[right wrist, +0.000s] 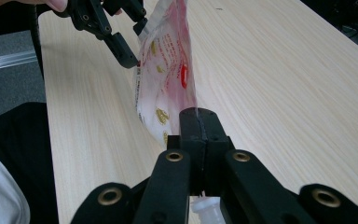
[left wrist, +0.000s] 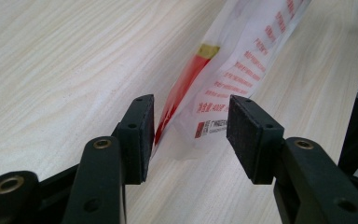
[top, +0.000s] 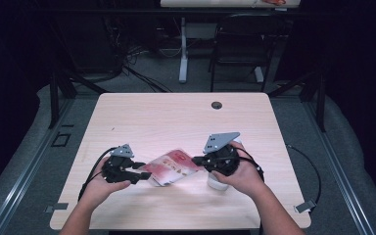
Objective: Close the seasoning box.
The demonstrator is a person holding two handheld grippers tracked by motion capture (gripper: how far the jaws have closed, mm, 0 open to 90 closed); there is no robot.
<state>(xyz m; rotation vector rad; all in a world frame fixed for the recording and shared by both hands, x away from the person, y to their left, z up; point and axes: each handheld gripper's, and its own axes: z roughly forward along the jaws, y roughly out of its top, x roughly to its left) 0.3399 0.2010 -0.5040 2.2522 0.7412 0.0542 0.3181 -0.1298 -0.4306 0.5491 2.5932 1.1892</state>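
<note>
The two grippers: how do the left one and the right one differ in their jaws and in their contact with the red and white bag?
The left gripper has its jaws apart, with the bag edge between the pads, unclamped. The right gripper has its jaws pressed together on the bag's other edge, pinching it. Both have black jaws and meet the bag above the wooden table.

Both tongs are built of black links joined by brass-ringed rivets. The left tongs [top: 138, 172] carry flat rectangular pads [left wrist: 138, 135] faced with dark rubber. Each tool is topped by a grey three-cornered plate, and black cables are trailed behind the right tongs [top: 196, 160].
</note>
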